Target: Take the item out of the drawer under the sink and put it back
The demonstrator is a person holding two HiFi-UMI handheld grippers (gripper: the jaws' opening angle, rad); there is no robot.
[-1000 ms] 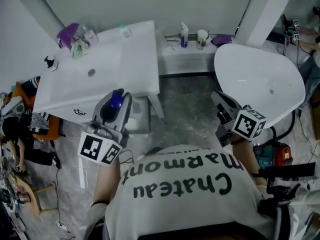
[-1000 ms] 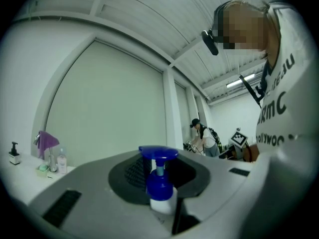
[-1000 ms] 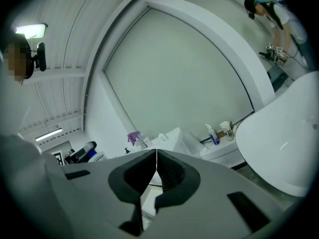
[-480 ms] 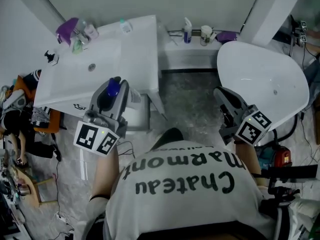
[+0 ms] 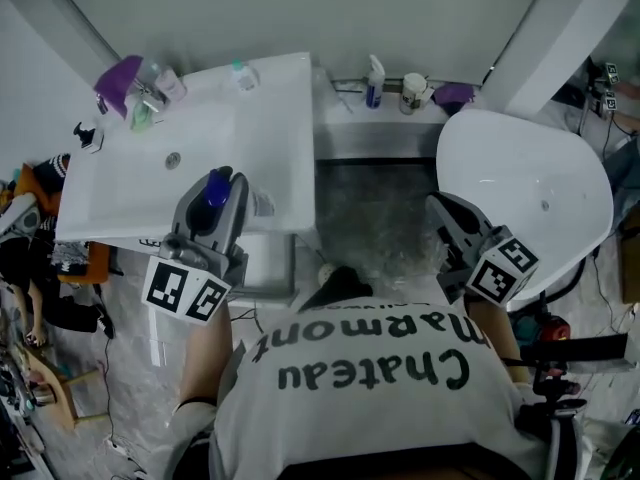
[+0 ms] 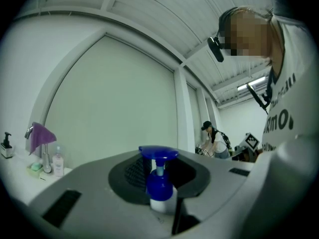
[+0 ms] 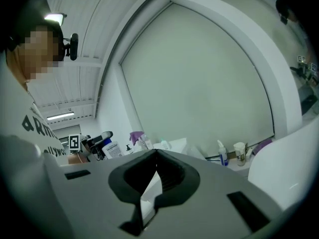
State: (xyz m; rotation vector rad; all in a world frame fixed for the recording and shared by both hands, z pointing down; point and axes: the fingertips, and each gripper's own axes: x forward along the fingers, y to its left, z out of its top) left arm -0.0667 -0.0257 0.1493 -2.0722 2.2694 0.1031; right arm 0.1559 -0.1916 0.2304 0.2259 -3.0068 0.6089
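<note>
While the left gripper (image 5: 216,182) pinches the white plastic pump bottle with a glossy blue head (image 5: 214,190) over the front part of the smooth white rectangular sink (image 5: 120,183), the white drawer (image 5: 268,268) stands open just below. The right gripper (image 5: 438,206) (grey jaws pressed together, nothing between) points level beside the rounded white bathtub (image 5: 540,168), well apart from the bottle.
</note>
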